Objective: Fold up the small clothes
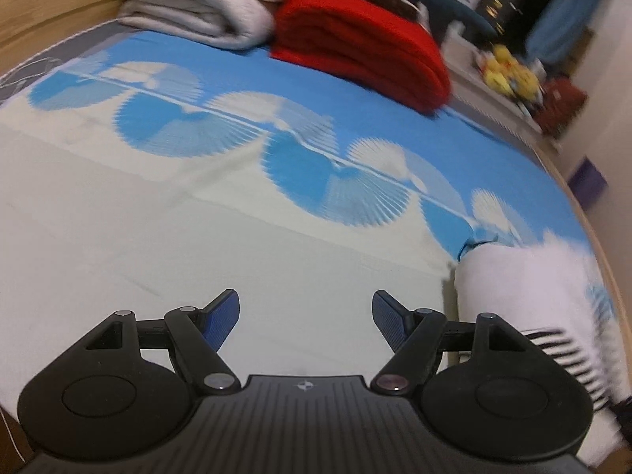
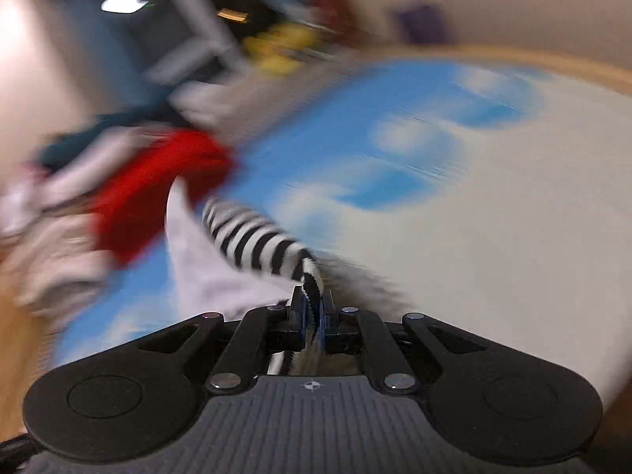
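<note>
A: Left wrist view — what's there?

B: The left gripper hangs over a bed sheet, pale with blue fan prints, its blue-padded fingers released and spread wide, nothing between them. At four o'clock from the gripper lies a white garment with a black-and-white striped part, partly cut off by the frame edge. Toward twelve o'clock, at the far side of the bed, sits a folded red blanket; a cream folded blanket lies just beside it at eleven.

A: And the right wrist view?

B: Heavily blurred. The right gripper has its fingers clenched on a striped garment, which trails from the fingertips toward eleven o'clock. White cloth hangs with it at ten. The red blanket shows beyond, smeared.
</note>
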